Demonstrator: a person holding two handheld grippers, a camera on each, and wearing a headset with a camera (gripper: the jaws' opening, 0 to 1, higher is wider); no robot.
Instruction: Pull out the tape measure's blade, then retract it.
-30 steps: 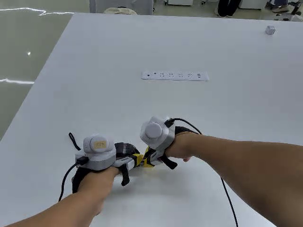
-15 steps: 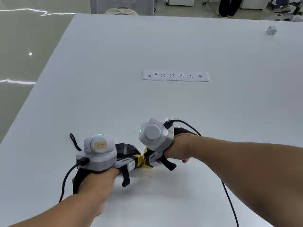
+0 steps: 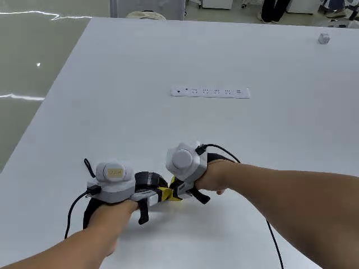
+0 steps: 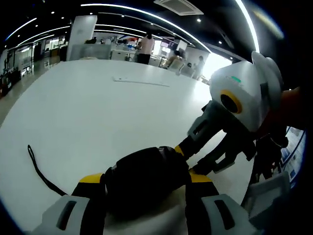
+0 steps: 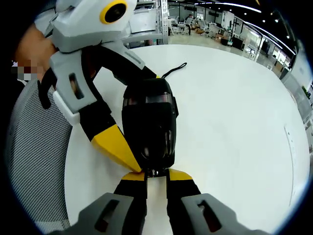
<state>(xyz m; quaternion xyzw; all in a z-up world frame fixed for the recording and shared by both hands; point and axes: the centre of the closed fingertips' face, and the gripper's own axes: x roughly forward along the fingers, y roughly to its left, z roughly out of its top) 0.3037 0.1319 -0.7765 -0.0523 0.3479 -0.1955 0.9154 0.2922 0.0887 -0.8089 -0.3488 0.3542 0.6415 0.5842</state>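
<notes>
The tape measure point(image 3: 147, 180) sat low on the white worktop point(image 3: 112, 84), close to the person and between the two grippers. The left gripper point(image 4: 145, 182) had its fingers point(image 4: 91, 179) spread as wide as the black case and pressed on both sides of it, so it held the case. The right gripper point(image 5: 155, 176) pointed at the front of the case. Its fingers point(image 5: 131, 177) were nearly together. They seemed to pinch the small blade tip point(image 5: 155, 172), but that part was tiny and dark, so it was hard to be sure. No blade was out, so the pull had not started. The thin black strap point(image 5: 175, 69) lay loose on the worktop behind the case. A power strip point(image 3: 210, 92) lay well apart, farther up the worktop. A few things could go wrong from here. The blade tip was a very small thing to hold, so it could slip out of the right fingers if the pull was quick. The case was round and smooth, so it could twist or pop out of the left fingers if the right gripper pulled to one side. When the blade goes back in, it could snap back fast and knock the case loose if it was let go all at once.
</notes>
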